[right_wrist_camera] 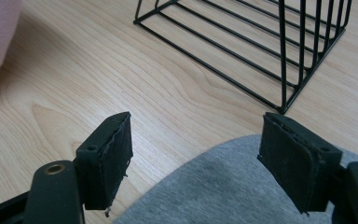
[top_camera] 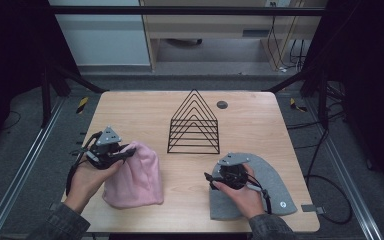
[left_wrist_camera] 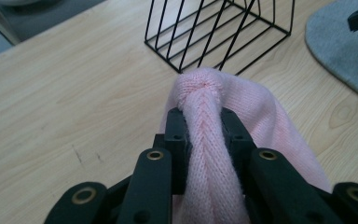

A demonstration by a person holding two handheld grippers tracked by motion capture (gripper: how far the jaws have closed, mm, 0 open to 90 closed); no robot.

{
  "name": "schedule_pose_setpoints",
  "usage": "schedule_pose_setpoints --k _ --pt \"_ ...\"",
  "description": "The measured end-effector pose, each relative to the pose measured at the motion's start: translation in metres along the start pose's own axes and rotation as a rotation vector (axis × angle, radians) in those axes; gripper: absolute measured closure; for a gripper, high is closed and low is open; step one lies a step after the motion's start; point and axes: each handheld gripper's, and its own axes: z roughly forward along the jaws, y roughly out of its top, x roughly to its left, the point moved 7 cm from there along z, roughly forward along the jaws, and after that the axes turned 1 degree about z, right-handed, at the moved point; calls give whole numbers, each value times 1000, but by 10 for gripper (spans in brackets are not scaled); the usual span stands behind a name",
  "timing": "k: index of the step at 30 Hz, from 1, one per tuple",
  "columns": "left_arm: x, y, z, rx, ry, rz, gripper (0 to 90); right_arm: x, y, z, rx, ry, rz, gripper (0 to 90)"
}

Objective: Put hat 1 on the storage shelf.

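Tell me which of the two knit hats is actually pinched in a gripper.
The pink hat: the left gripper pinches a fold at its top. The grey hat lies flat beneath the right gripper, whose jaws stand open.

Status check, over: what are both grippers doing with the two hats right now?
Left gripper shut on pink hat, pinching its crown. Right gripper open over grey hat. Wire rack stands behind, apart.

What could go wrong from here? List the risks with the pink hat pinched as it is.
1. The left gripper pinches only a narrow fold at the top of the pink knit hat; the soft knit may slip out if lifted further.
2. The black wire rack stands just beyond the hat; a forward swing could snag it.
3. The right gripper hangs open over the grey hat, which lies loose.
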Motion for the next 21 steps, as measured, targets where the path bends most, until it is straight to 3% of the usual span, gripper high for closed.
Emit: schedule_pose_setpoints --k 11,21 --pt "-4 32 -27 -115 27 34 764 8 4 -3 -19 0 -36 291" --pt "-2 57 -35 -170 34 65 764 11 9 -6 -38 10 -44 311"
